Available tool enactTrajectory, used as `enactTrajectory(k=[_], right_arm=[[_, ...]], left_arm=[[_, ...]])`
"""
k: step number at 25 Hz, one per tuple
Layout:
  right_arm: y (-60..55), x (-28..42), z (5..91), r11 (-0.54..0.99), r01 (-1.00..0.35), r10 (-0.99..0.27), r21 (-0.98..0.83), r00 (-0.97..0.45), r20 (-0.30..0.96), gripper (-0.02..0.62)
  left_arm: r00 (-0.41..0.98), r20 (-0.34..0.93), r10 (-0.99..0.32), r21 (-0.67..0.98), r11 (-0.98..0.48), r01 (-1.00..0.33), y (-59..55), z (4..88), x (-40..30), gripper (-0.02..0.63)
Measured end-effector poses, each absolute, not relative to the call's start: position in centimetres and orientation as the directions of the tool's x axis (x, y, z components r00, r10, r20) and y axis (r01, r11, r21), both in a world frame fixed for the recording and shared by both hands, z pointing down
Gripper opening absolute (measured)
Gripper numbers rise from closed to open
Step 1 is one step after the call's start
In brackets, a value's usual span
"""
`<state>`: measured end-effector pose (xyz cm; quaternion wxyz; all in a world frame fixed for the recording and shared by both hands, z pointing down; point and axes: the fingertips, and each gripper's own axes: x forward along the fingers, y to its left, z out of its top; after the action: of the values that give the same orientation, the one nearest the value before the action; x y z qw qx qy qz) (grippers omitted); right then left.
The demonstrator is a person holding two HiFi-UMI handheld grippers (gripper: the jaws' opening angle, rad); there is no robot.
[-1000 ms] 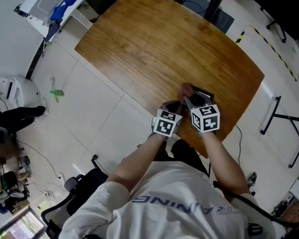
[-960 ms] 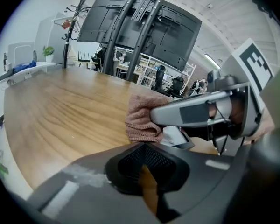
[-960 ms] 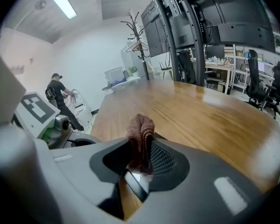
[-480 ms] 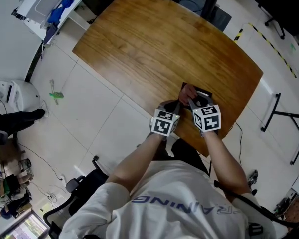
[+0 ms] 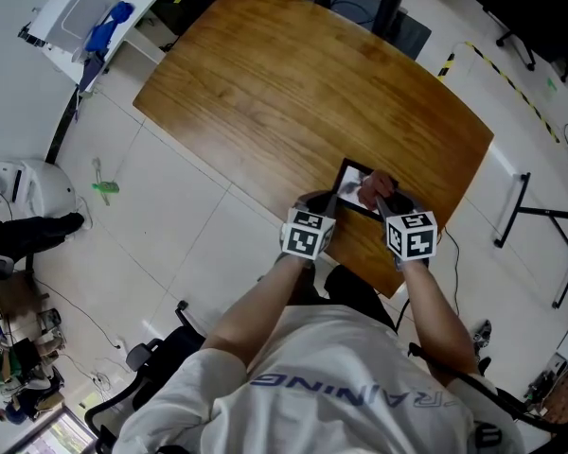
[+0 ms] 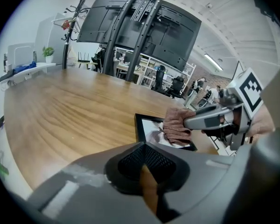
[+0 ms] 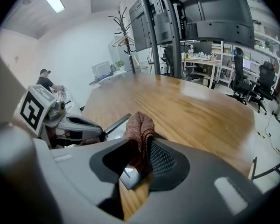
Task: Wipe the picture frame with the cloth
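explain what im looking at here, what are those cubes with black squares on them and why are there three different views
There is no robot here. A person holds a hand tool with two jaws in each hand, and the marker cubes are part of those tools. The head view comes from a camera on the person's head, looking steeply down. The two gripper views come from cameras riding on each tool, looking along its jaws. On the wooden table a black picture frame lies flat, near the person's edge. The right gripper is clamped on a reddish-brown cloth and holds it over the frame. The left gripper sits by the frame's left edge, its jaws together with nothing between them.
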<state>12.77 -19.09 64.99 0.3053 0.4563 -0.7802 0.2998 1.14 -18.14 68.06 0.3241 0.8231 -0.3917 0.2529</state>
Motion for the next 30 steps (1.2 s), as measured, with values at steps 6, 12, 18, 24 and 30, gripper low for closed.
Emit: enactTrajectory(k=[6, 12, 18, 24, 30], right_arm=[[-17.8, 15.2, 64.6, 0.363, -0.914, -0.555, -0.183, -0.37, 0.745, 0.117], [-17.1, 17.1, 64.3, 0.335, -0.928, -0.576, -0.164, -0.34, 0.743, 0.117], [-17.0, 17.6, 63.8, 0.323, -0.932, -0.588, -0.166, -0.335, 0.736, 0.117], [-17.8, 13.6, 61.1, 0.363, -0.897, -0.602, -0.252, -0.433, 0.671, 0.117], [-18.5, 7.4, 61.9, 0.436, -0.842, -0.519, -0.318, -0.524, 0.676, 0.117]], left_arm=[[0.564, 0.669, -0.485, 0.331, -0.485, -0.809, -18.4, 67.8, 1.1, 0.005], [0.558, 0.672, -0.486, 0.325, -0.483, -0.813, -18.4, 67.7, 0.9, 0.005], [0.564, 0.664, -0.49, 0.333, -0.481, -0.811, -18.4, 67.7, 1.0, 0.005], [0.575, 0.654, -0.49, 0.345, -0.484, -0.804, -18.6, 67.4, 1.0, 0.004], [0.604, 0.641, -0.474, 0.38, -0.487, -0.786, -18.5, 67.3, 1.0, 0.004]])
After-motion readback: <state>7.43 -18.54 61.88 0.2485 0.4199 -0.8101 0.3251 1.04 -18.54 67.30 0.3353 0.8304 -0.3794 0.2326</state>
